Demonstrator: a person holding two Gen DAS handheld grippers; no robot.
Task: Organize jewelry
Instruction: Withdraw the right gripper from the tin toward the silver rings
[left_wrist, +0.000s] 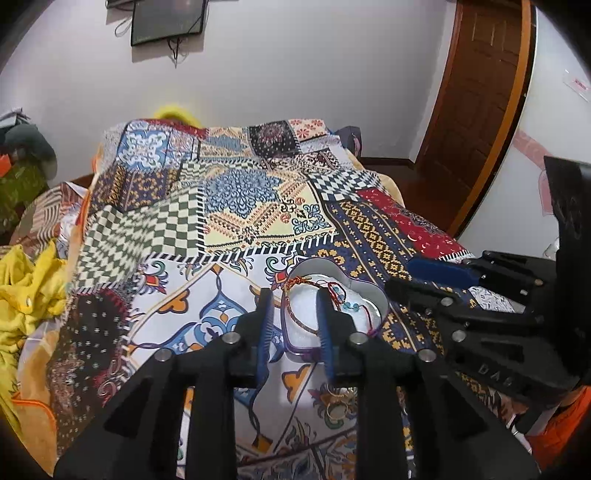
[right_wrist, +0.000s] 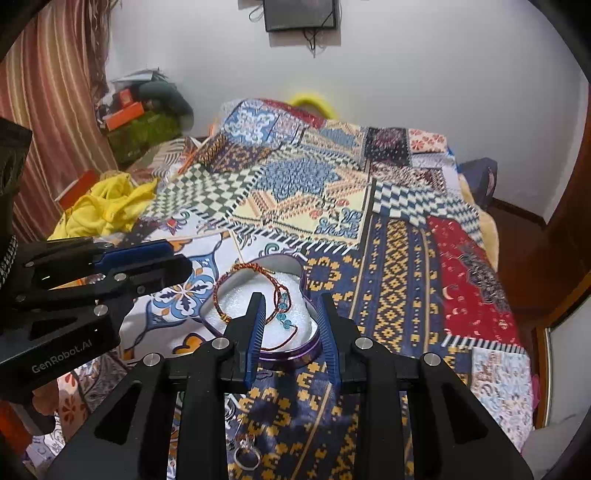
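Hovering over the bed, both grippers hang above the heart-shaped tin (left_wrist: 373, 295), nothing held in either. Left gripper (left_wrist: 295, 295): jaws slightly apart, empty; the tin sits just ahead of its tips on the patchwork bedspread (left_wrist: 236, 206). Thread bracelets (right_wrist: 255, 295) already lie inside on the white padding. Right gripper (right_wrist: 291, 301): jaws also parted, empty, tin directly below and in front. Step in hand looks like the gap between drops. Gold rings (left_wrist: 338, 402) lie under the left gripper's base; a silver ring (right_wrist: 246, 452) lies under the right one. Next move probably calls for pulling back, lowering, and pinching something small and slippery off soft cloth.
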